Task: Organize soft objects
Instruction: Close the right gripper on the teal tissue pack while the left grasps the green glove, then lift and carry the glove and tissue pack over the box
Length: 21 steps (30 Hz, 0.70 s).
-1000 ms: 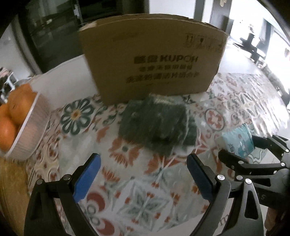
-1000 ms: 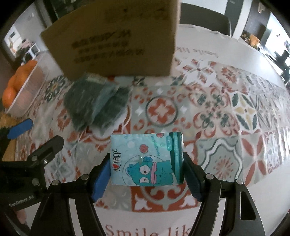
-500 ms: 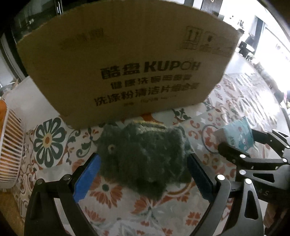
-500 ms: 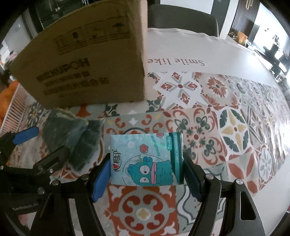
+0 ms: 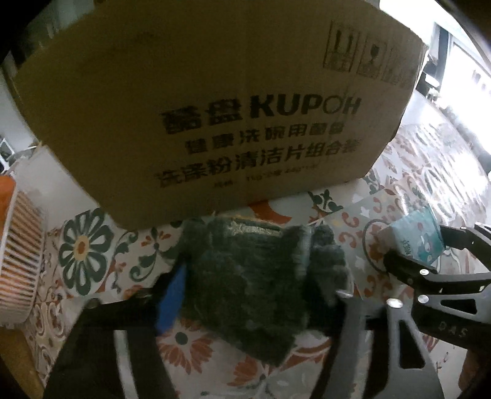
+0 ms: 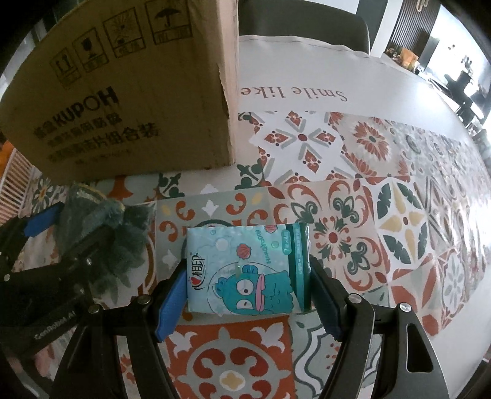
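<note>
1. Setting: a home dining area.
2. Table (image 6: 383,101): covered with a wipe-clean cloth of patterned tile motifs, its white border printed "Smile like".
3. Dark chair back (image 6: 303,21): pushed up to the far edge of the table.
4. White ribbed basket (image 5: 18,264): at the left edge, holding something orange.
5. Cardboard box (image 5: 214,101): printed "KUPOH", standing on the cloth.
6. Background, upper right: further dark furniture (image 6: 460,79) in a bright open room.

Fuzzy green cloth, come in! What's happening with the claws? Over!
Left claw shut on fuzzy green cloth. Right claw shut on tissue pack. Cardboard box standing close ahead.
</note>
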Tool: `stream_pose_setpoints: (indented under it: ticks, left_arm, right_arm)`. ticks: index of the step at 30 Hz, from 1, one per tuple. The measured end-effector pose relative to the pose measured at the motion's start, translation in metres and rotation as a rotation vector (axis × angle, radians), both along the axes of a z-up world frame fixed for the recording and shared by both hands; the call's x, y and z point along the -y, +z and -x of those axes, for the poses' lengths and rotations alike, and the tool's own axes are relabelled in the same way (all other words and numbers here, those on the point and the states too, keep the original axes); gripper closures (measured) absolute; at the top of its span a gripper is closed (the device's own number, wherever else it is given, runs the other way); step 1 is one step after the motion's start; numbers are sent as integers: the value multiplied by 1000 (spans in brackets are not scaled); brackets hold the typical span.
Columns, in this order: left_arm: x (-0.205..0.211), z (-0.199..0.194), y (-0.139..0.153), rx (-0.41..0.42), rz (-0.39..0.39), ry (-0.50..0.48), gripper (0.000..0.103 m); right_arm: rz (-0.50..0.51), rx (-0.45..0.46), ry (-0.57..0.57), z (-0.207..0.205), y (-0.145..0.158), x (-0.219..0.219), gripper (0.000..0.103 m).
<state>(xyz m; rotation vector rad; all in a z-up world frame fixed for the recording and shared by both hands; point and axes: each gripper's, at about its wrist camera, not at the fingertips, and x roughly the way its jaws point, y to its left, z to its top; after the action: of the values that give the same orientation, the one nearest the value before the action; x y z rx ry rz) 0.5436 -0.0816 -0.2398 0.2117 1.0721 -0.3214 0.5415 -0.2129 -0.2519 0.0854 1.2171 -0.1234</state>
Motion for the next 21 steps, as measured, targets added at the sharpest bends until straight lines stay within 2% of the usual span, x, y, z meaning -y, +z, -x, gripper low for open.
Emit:
stream_pose_setpoints:
  ticks: [3,5,6,11,21]
  left_arm:
    - [-4,9,9,20,10,39,76]
    - [-7,13,14,9,48,56,83]
    - [-10,17,18,1,83,70,83]
    - [-30,35,35,14,143,116,83]
    - [-44,59,76,88,139,183,83]
  right_arm:
    - [-7,0,2,2,0,0,29]
    - [-20,2,6,5,1,-1,29]
    - [-30,3,9,7,3,-2,29]
    - [-60,39,24,17,19,-10,29]
    - [-103,120,58,43,60,-14,29]
